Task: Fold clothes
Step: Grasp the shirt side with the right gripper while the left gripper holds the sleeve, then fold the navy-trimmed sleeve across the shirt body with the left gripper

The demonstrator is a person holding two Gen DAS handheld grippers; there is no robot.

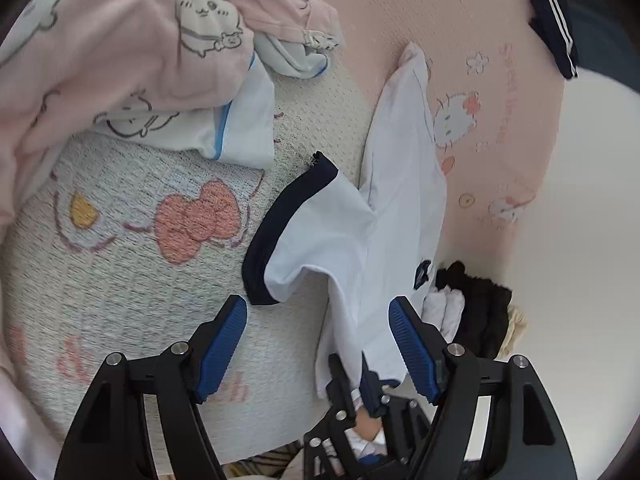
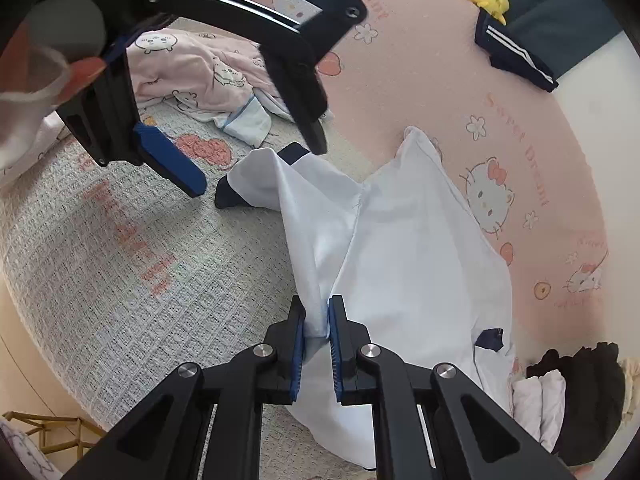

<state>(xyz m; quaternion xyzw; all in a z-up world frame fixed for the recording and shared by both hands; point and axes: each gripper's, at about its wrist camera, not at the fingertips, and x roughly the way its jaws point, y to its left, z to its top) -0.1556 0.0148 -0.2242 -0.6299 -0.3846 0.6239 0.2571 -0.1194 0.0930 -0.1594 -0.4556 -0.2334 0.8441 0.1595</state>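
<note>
Left wrist view: the left gripper (image 1: 318, 344) stands released with nothing between its blue pads; the white cotton T-shirt with navy-trimmed sleeves (image 1: 400, 208) lies on the waffle-weave blanket (image 1: 120, 280), its sleeve just ahead and its long axis running away

Right wrist view: the right gripper (image 2: 316, 344) is clenched on the shirt's near edge, so it is the nearer

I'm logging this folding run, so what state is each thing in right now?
White shirt: partly folded, one edge pinched.
Right gripper: shut on the white shirt.
Left gripper: open, holding nothing.
Pink pajamas: crumpled, unfolded.
Navy striped garment: folded, set aside.
Folded pile: stacked at the edge.
</note>
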